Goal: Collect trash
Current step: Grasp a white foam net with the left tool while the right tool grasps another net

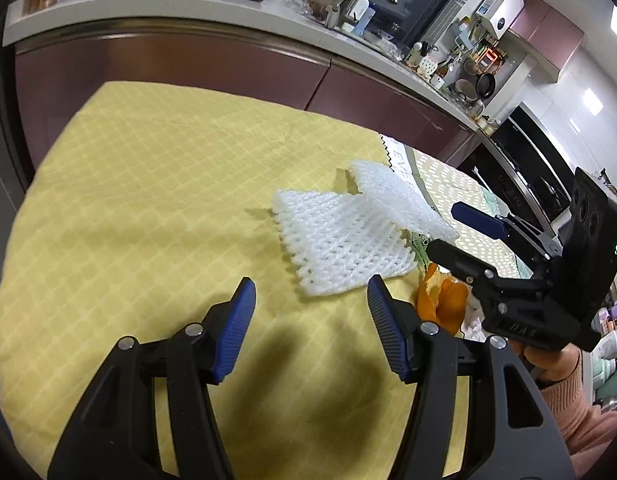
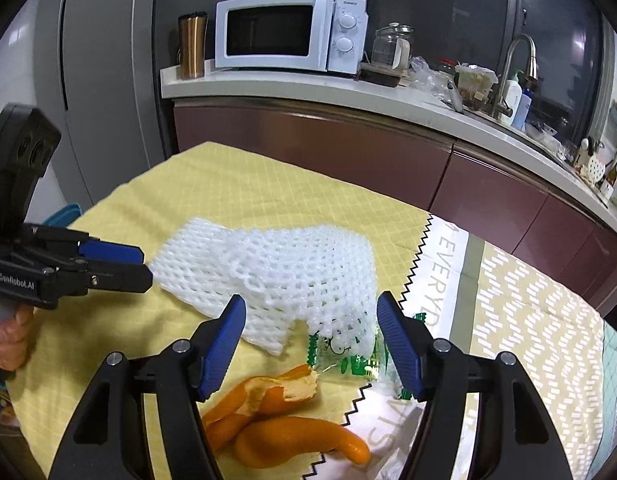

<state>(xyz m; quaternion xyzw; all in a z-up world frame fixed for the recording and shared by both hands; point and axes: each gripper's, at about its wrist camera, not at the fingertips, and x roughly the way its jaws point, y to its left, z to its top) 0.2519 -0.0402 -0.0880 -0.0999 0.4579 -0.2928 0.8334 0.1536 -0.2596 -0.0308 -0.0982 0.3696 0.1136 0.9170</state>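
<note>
Nearest in the right wrist view, curled orange peel is seen lying on the yellow quilted tablecloth, directly below the right gripper, whose blue-padded jaws are held wide apart with nothing pressed between them. Just beyond the peel, a clear green-printed wrapper is tucked partly under the white foam fruit netting, which blocks most of it. The left gripper is seen at the left edge of that view, its tips just beside the netting's near corner; whether they touch it cannot be told.

In the left wrist view, the left gripper is held above bare cloth, jaws parted and empty, with the foam netting just ahead, shown as two overlapping pieces. The peel is glimpsed only in part at the right, screened by the right gripper, which is held by a hand in a pink sleeve.

Farther back, a white counter over maroon cabinets is shown. The microwave and copper tumbler are seen whole only from the right wrist; the stove end with pans is shown only from the left.
</note>
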